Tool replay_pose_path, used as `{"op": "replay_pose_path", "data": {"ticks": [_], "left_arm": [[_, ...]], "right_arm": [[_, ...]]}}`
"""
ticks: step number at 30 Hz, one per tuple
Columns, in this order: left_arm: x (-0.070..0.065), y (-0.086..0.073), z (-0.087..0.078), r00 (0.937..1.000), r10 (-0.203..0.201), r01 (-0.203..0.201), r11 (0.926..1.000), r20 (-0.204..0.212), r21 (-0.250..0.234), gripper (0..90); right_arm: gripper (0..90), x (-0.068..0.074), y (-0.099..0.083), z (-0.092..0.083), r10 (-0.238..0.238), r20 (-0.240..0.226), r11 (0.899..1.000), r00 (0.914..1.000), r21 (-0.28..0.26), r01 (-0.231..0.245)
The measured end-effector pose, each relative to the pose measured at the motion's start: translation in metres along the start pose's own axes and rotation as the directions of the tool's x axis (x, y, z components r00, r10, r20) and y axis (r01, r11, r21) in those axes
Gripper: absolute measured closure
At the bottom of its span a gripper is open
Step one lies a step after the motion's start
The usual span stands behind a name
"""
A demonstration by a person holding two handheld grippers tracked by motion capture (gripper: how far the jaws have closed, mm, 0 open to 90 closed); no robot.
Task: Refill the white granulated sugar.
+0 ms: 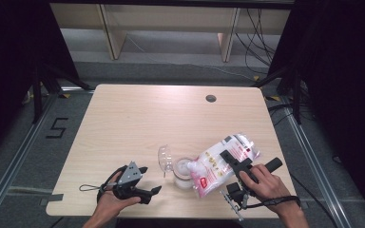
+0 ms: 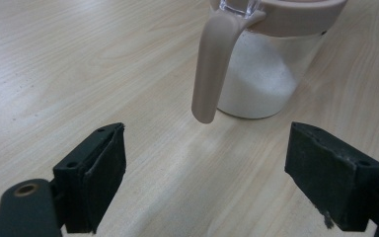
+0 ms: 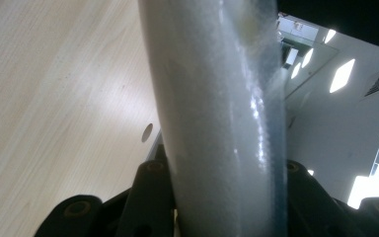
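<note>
Right gripper (image 1: 231,160) pinches the soft, slippery bag (image 1: 221,164) mid-body, tilted over the jar (image 1: 183,173), probably pouring; left gripper (image 1: 148,182) beside jar, jaws spread, empty.

Bright overhead light, perhaps slight blur

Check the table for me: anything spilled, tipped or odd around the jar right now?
No spill that I can see. The bag, clamped in the right gripper, is tilted mouth-down over the jar, whose clear lid hangs open at its left. The left gripper rests open on the table, apart from the jar.
</note>
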State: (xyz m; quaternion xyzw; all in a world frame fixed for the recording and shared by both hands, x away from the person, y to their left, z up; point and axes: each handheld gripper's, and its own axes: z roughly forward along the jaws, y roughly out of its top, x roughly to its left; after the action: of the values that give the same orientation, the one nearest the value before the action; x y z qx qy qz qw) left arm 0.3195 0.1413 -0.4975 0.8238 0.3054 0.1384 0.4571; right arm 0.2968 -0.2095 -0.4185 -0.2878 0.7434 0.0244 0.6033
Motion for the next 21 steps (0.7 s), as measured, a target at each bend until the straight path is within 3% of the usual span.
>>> {"op": "replay_pose_path", "data": {"ticks": [14,15,18,21], "left_arm": [[0.0003,-0.0001,-0.0001,1.0,0.002,-0.002,1.0,0.0,0.002,15.4],[-0.0012,-0.0003,0.0008,0.9998,-0.016,0.016,0.9998,0.009,-0.015,15.4],[0.0002,-0.0001,-0.0001,1.0,0.001,-0.001,1.0,0.0,0.001,15.4],[-0.0019,-0.0003,0.0013,0.9996,-0.026,0.026,0.9994,0.011,-0.024,15.4]], "right_arm": [[73.1,0.0027,-0.0023,0.0003,0.009,0.011,1.0,0.9999,-0.012,-0.009],[73.1,0.0032,-0.0026,0.0002,0.011,0.009,1.0,0.9999,-0.011,-0.011],[73.2,0.0035,-0.0027,-0.0005,0.024,0.01,1.0,0.9997,-0.013,-0.024],[73.2,0.0036,-0.0027,-0.0007,0.032,0.01,0.999,0.9994,-0.013,-0.032]]}}
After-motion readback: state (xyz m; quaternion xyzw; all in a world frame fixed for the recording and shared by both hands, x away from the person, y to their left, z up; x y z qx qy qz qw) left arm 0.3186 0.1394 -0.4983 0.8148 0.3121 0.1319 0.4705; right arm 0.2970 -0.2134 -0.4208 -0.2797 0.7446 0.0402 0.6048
